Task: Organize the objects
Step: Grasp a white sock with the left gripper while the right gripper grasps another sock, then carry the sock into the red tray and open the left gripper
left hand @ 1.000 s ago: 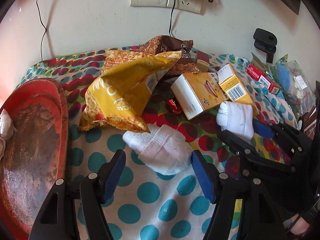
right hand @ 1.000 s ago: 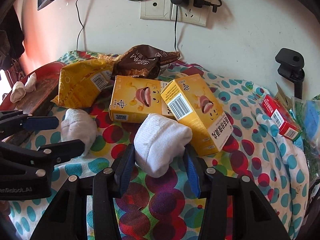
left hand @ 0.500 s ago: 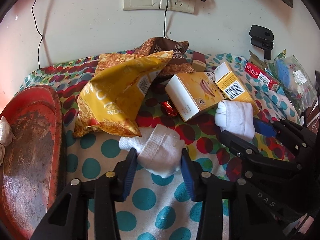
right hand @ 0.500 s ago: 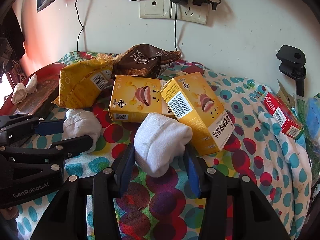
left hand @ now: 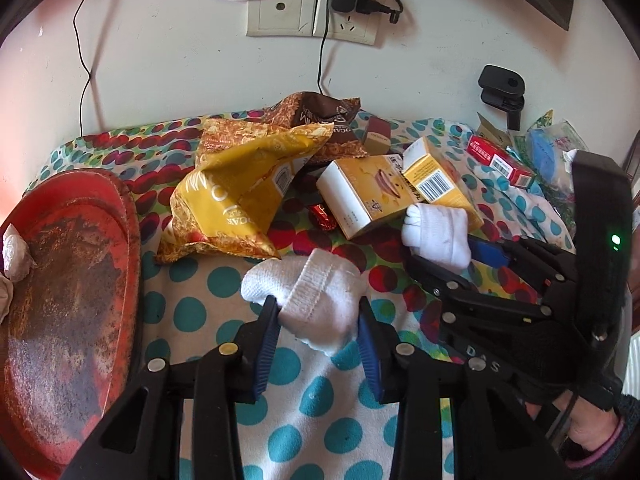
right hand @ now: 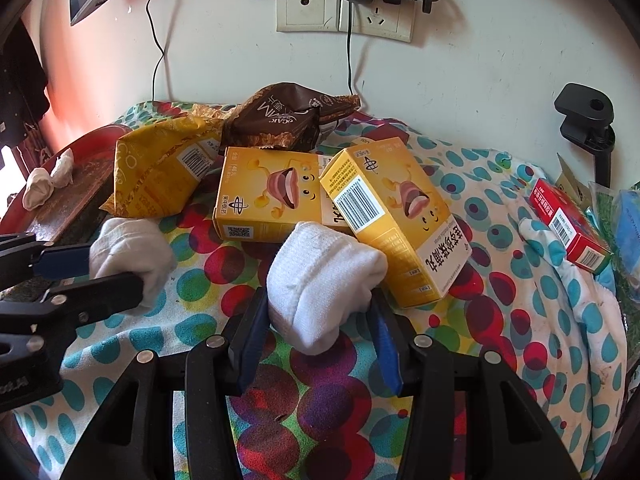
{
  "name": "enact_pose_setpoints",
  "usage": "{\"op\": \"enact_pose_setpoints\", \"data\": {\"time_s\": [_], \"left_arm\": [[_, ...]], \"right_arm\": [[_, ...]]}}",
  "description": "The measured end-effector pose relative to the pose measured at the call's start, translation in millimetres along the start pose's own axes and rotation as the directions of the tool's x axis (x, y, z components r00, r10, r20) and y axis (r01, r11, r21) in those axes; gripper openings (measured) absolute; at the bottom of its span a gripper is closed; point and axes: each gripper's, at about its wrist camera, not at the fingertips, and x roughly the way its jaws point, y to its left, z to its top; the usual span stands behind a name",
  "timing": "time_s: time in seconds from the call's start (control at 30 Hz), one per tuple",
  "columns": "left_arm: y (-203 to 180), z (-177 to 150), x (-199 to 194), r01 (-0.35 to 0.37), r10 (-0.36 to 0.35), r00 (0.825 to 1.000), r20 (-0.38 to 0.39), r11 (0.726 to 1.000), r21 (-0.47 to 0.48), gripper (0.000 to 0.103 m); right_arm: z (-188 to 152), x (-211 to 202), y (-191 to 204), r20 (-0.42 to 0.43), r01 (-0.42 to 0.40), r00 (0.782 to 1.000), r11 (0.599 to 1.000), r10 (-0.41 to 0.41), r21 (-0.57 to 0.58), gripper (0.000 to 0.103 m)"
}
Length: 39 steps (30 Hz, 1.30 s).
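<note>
We see that our left gripper point(left hand: 318, 320), whose pads stood wide of the left rolled sock point(left hand: 316, 300) a second ago, is now clamped on it, blue pads pressing both flanks. Our right gripper point(right hand: 316, 320) keeps its hold on the right rolled sock point(right hand: 320, 276), unchanged across the frames.

From the left wrist view, the left sock sits at 6 o'clock on the polka-dot cloth point(left hand: 208, 312), with the yellow snack bag point(left hand: 240, 192) at 11 o'clock of it and the worn red tray point(left hand: 68, 300) far out at 9 o'clock. Only this view shows a small red foil candy point(left hand: 322, 216) beside the yellow carton point(left hand: 368, 196), and the person's wrist behind the right gripper at 4 o'clock.

The right wrist view alone shows the right sock touching the barcode carton point(right hand: 400, 224) at its 1 o'clock, the brown snack bag point(right hand: 288, 116) at 12 o'clock, the red box point(right hand: 568, 220) at 3 o'clock, and crumpled tissues point(right hand: 44, 180) on the tray at 10 o'clock.
</note>
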Motion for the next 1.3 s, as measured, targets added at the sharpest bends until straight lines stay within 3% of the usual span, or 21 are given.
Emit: {"op": "enact_pose_setpoints", "data": {"time_s": [0.27, 0.5, 0.8, 1.0, 1.3], "left_arm": [[15.3, -5.8, -25.7, -0.003, 0.003, 1.0, 0.011, 1.0, 0.008, 0.037], [45.3, -5.8, -51.7, -0.047, 0.048, 0.998, 0.041, 0.999, -0.011, 0.037], [117.0, 5.7, -71.5, -0.139, 0.146, 0.988, 0.053, 0.983, -0.119, 0.037], [172.7, 25.5, -68.9, -0.199, 0.212, 0.977, 0.041, 0.959, -0.202, 0.037], [240.0, 62.2, -40.9, -0.216, 0.217, 0.976, -0.023, 0.945, -0.244, 0.037]], "right_arm": [[0.4, 1.2, -0.2, -0.008, 0.0, 1.0, 1.0, 0.0, 0.0, 0.045], [-0.2, 1.5, -0.3, -0.011, 0.001, 1.0, 1.0, -0.001, 0.0, 0.045], [-0.8, 0.4, 1.1, -0.01, 0.007, 1.0, 1.0, -0.007, -0.005, 0.045], [-0.3, 0.6, 1.3, -0.011, 0.008, 1.0, 1.0, -0.008, -0.006, 0.045], [0.5, -0.1, 1.2, -0.012, 0.006, 1.0, 1.0, -0.006, -0.004, 0.045]]}}
